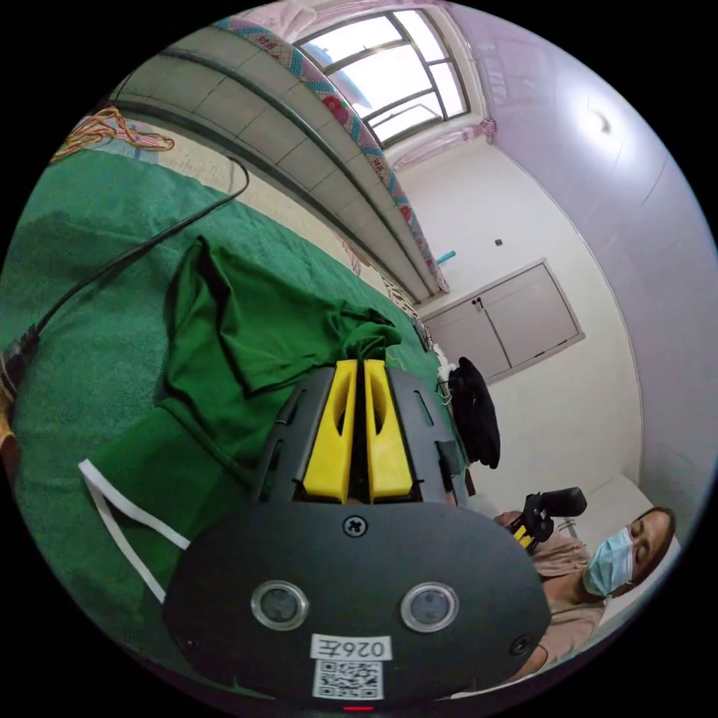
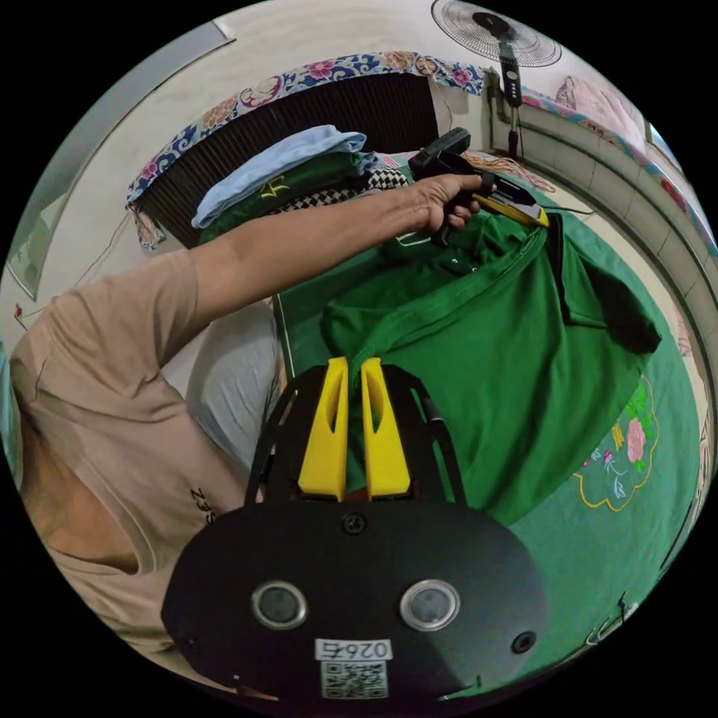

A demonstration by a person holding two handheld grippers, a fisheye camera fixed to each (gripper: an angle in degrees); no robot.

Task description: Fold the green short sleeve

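Both yellow-jawed tongs, left [image 1: 363, 366] and right [image 2: 353, 363], are clamped on the green short-sleeved cotton polo shirt [image 2: 508, 351]. Holding separate edges probably keeps it taut above the green embroidered bed cover [image 2: 621, 523] for folding.

The left tool [image 1: 358, 364] hid the fold of the green shirt [image 1: 254, 336] pinched between its yellow jaws, and its black housing covered the cloth below. In the right gripper view, the right tool [image 2: 354, 363] concealed the shirt's near edge. The person's hand [image 2: 441, 198] hid most of the far tool's handle. The embroidered motif [image 2: 621, 456] on the bed cover was too blurred to make out.
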